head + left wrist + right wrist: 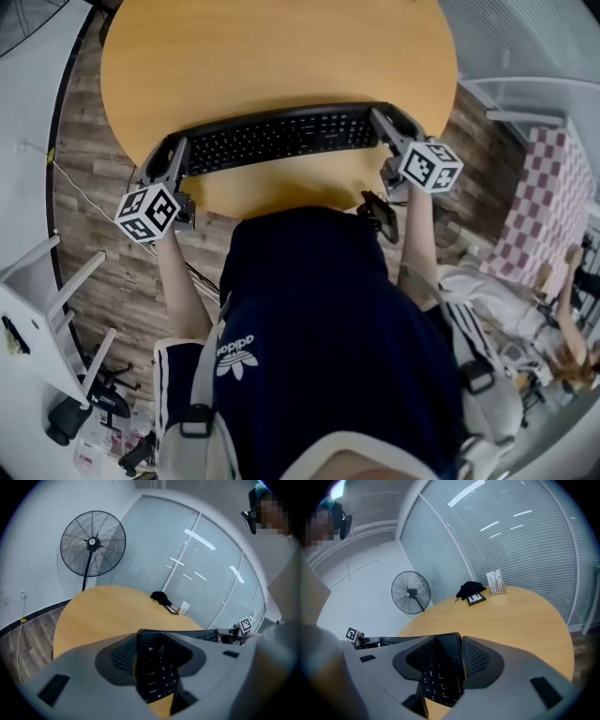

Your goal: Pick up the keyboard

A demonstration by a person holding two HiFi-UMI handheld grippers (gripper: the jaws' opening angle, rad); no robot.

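Observation:
A long black keyboard (281, 138) stretches across the near side of the round wooden table (281, 47). My left gripper (173, 159) is shut on its left end and my right gripper (386, 127) is shut on its right end. In the left gripper view the keyboard's end (154, 672) stands edge-on between the grey jaws, keys showing. The right gripper view shows the other end of the keyboard (440, 677) clamped the same way. The board appears a little above the tabletop, though I cannot tell the gap.
At the table's far side lie a black cloth bundle (471, 589), a small dark frame (476, 599) and a white card stand (495, 582). A black pedestal fan (93, 544) stands on the floor by the wall. Glass walls with blinds (511, 531) ring the room.

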